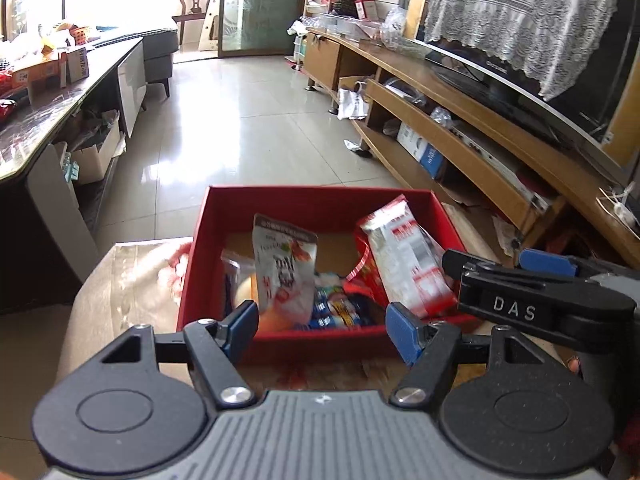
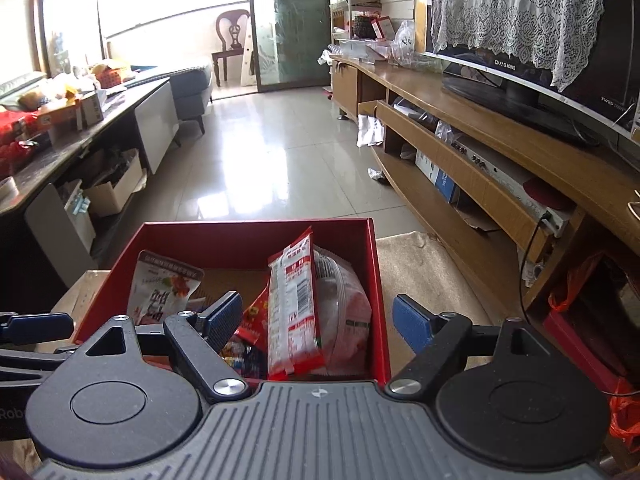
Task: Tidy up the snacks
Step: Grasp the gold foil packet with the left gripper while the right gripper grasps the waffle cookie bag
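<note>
Claws, left [image 1: 322,330] and right [image 2: 318,322], are hovering released, empty, over box [image 1: 320,200]; judging packets stowed, next move needs another snack.

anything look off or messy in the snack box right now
Nothing is spilled. In the red box, the white pouch and the red-and-white packet stand propped on end rather than flat, atop smaller wrappers. Both grippers hang open and empty.
</note>
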